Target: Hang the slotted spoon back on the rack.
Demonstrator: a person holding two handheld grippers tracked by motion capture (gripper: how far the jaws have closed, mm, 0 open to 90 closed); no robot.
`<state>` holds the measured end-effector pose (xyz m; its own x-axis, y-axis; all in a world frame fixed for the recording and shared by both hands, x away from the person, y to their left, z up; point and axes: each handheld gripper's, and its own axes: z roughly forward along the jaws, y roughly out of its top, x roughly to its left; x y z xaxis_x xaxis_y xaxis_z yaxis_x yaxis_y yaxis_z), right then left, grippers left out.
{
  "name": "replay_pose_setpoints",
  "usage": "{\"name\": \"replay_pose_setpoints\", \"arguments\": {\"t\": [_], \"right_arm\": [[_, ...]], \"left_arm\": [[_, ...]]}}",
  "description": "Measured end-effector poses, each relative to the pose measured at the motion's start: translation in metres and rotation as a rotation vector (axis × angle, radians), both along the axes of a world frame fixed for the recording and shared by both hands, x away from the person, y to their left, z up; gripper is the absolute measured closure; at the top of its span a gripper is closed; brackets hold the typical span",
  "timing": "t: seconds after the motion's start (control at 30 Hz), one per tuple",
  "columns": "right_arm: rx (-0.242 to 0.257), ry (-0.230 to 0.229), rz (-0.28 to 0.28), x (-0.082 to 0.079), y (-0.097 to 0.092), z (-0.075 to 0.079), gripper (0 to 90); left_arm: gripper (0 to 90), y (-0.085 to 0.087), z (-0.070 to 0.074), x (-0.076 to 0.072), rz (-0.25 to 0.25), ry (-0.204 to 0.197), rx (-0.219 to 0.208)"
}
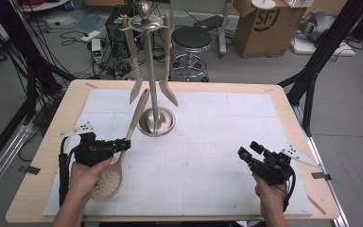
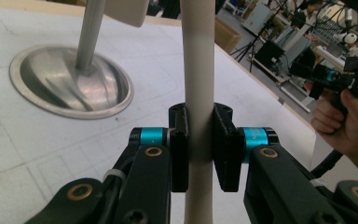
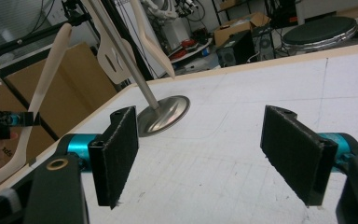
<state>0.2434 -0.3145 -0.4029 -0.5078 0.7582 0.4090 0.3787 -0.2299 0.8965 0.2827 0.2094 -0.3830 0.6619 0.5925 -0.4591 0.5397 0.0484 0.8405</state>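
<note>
- Landmark: metal utensil stand [image 1: 155, 71] near the far middle of the white mat [image 1: 208, 156], round base [image 1: 156, 121] flat on the mat.
- Two beige utensils hang from the stand's top ring: one [image 1: 133, 61] on its left side, one [image 1: 166, 66] on its right; both tips hang free above the base.
- Behind the stand, off the table: black stool [image 1: 191, 40], cardboard box [image 1: 264, 23], cables on the floor.
- Beige slotted spoon [image 1: 123, 151] is front-left of the stand; perforated bowl [image 1: 108, 182] low toward the near edge, handle tip slanting up toward the stand and ending just left of the pole, beside the left hanging utensil.
- Can't tell if the bowl touches the mat.
- Left gripper [image 1: 123, 143] front-left of the stand, pointing roughly level toward the middle of the mat, jaws pinching the spoon's handle partway up; in the left gripper view the pads [image 2: 179, 154] press the handle [image 2: 199, 93] from both sides.
- Left hand [image 1: 87, 177] wraps the gripper body from below.
- Right gripper [image 1: 246, 152] front-right of the stand, well apart from it, jaws spread wide with nothing between; pads [image 3: 119, 154] aimed toward the stand's base [image 3: 163, 114].
- Right hand [image 1: 269, 191] holds it just above the mat.
</note>
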Motion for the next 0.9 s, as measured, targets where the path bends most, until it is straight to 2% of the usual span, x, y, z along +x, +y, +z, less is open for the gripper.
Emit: {"name": "replay_pose_setpoints", "arguments": {"t": [0.13, 0.27, 0.33, 0.4, 0.57, 0.7, 0.9], "right_arm": [[0.002, 0.000, 0.001, 0.000, 0.000, 0.000, 26.5], [0.003, 0.000, 0.002, 0.000, 0.000, 0.000, 26.5], [0.006, 0.001, 0.001, 0.000, -0.001, 0.000, 26.5], [0.007, 0.000, 0.002, 0.000, -0.001, 0.000, 26.5], [0.011, 0.001, 0.002, 0.000, 0.000, 0.000, 26.5], [0.013, 0.000, 0.000, 0.000, -0.001, 0.000, 26.5], [0.013, 0.000, -0.002, 0.000, -0.002, 0.000, 26.6]], "left_arm": [[78.5, -0.003, 0.005, -0.001, 0.011, -0.037, -0.020], [78.5, -0.004, 0.008, -0.001, 0.014, -0.077, -0.070], [78.5, -0.006, 0.009, -0.002, 0.003, -0.094, -0.071], [78.5, -0.008, 0.012, -0.003, 0.014, -0.109, -0.062], [78.5, -0.011, 0.018, -0.002, 0.030, -0.149, -0.103], [78.5, -0.015, 0.026, -0.002, 0.049, -0.180, -0.098], [78.4, -0.019, 0.038, -0.001, 0.062, -0.225, -0.128]]}}
